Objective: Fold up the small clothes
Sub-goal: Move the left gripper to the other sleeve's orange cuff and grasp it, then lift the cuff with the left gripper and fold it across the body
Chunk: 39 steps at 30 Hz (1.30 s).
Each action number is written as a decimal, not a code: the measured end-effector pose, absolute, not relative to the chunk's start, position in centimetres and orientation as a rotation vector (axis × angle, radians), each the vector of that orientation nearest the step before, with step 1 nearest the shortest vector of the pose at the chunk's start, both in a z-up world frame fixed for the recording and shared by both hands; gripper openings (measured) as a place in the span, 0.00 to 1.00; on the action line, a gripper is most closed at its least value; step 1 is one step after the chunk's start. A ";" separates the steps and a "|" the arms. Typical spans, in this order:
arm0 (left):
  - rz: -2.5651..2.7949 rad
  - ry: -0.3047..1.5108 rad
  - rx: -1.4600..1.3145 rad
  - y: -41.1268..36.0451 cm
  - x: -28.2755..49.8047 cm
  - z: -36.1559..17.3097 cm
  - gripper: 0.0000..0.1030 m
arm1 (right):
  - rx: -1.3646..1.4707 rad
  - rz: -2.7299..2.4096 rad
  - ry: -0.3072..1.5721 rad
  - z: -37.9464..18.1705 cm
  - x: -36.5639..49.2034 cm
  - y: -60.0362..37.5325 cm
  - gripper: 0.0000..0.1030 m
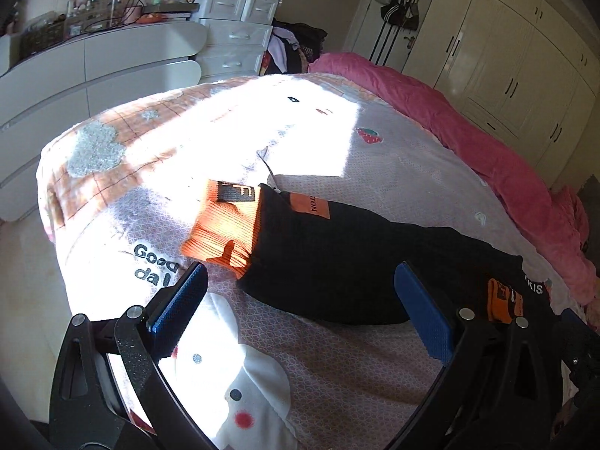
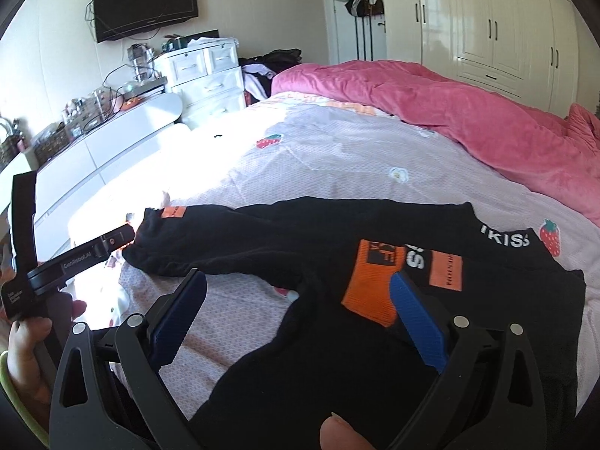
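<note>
my left claw [image 1: 300, 300] is spread wide, nothing between its 2 blue pads, hovering over the bed sheet [image 1: 393, 150]. the black garment [image 1: 337, 255] lies flat at 1 o'clock from it, orange cuff [image 1: 221, 232] toward 11. my right claw [image 2: 298, 309] is also spread wide, empty, above the same garment; a folded cuff [image 2: 371, 292] sits just beside its right pad. pink blanket [image 2: 450, 112] at 1 o'clock, well apart.

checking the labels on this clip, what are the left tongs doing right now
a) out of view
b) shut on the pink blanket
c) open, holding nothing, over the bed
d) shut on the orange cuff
c: the left tongs stand wide open with only the patterned bed cover and the edge of the black garment with orange ribbed cuffs between the blue pads, gripping nothing.
</note>
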State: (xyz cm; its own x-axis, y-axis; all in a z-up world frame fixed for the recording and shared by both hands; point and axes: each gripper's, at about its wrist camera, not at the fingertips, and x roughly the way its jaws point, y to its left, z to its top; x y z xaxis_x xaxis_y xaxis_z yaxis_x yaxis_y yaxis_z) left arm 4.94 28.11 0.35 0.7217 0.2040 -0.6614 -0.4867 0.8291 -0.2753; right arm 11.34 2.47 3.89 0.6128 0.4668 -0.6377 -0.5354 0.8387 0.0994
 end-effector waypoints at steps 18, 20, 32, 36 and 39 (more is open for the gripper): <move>0.485 0.658 -0.729 34.2 4.0 -3.8 0.90 | -0.134 0.653 0.737 2.1 11.8 6.6 0.95; 0.486 0.646 -0.724 34.3 4.2 -3.8 0.83 | -0.125 0.645 0.742 1.9 12.2 6.2 0.95; 0.374 0.613 -0.666 33.5 6.4 -3.4 0.08 | -0.037 0.590 0.779 0.8 13.5 3.1 0.95; 0.352 0.541 -0.602 32.1 5.6 -1.2 0.08 | -0.013 0.568 0.780 0.8 13.5 1.6 0.95; 0.315 0.504 -0.597 30.7 5.4 0.6 0.07 | 0.012 0.541 0.788 0.7 13.6 -0.3 0.95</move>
